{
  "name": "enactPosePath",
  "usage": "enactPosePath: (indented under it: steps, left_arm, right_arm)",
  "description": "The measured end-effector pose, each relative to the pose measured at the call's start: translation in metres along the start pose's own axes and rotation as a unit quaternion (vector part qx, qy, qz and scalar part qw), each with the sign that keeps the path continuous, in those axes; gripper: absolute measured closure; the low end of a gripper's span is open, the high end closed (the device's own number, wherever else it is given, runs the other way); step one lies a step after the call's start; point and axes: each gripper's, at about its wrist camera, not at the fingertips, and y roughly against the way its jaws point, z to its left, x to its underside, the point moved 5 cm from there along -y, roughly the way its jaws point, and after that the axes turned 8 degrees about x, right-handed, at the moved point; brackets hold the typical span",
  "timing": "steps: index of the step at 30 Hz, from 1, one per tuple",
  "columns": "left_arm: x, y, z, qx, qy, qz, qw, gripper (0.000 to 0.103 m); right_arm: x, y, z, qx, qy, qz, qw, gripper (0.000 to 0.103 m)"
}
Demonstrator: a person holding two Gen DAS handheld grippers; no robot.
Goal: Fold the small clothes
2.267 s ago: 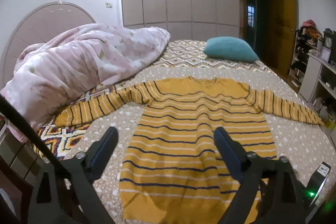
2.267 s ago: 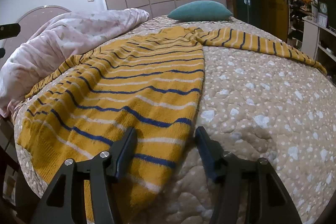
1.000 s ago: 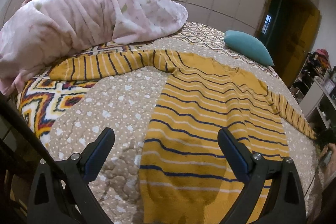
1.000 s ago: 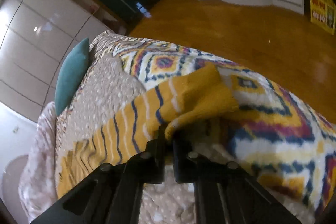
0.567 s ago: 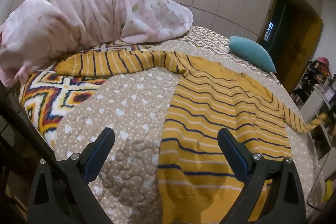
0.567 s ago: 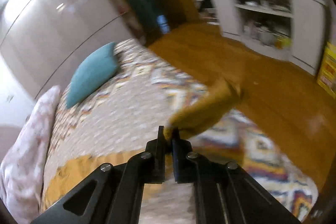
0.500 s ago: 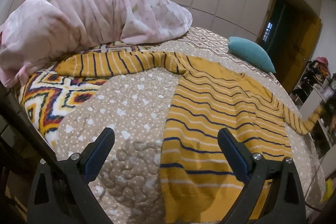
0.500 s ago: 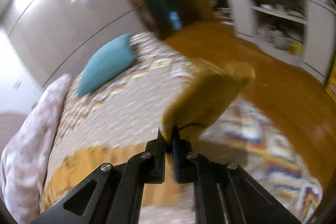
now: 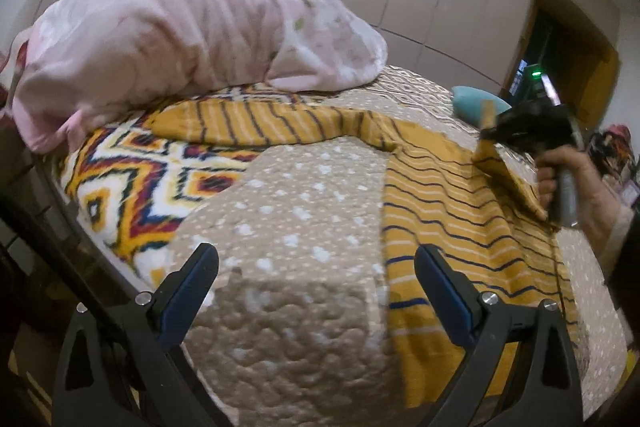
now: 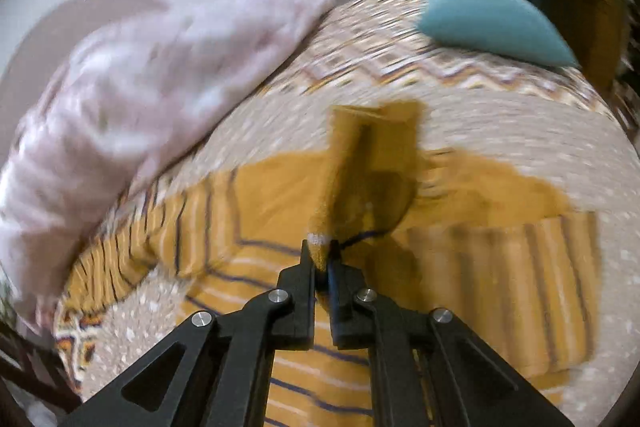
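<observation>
My right gripper [image 10: 322, 259] pinches the sweater [image 9: 460, 227] cuff above the bed [image 9: 304, 195], left gripper [image 9: 316, 283] spread idle; soft, floppy knit, so I'd grab cuffs and hem.

Mustard navy-striped sweater [image 9: 452, 211] lies flat on bed, one sleeve [image 10: 360, 167] lifted.
</observation>
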Motion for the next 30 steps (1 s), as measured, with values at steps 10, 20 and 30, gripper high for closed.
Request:
enactPosePath:
  steps: [10, 20, 30]
  left_arm:
    - [0.0, 0.007, 0.026, 0.0, 0.036, -0.005, 0.9993, 0.005]
    - [-0.01, 0.01, 0.048, -0.013, 0.083, -0.006, 0.9964, 0.005]
    - [-0.014, 0.003, 0.038, -0.019, 0.084, 0.01, 0.9962, 0.005]
  right_arm:
    - [0.044, -0.055, 0.123, 0.032, 0.161, 0.03, 0.986, 0.083]
    - [0.082, 0.025, 0.081, -0.02, 0.151, -0.002, 0.988, 0.056]
    - [0.09, 0.031, -0.136, 0.099, -0.023, 0.013, 0.995, 0.056]
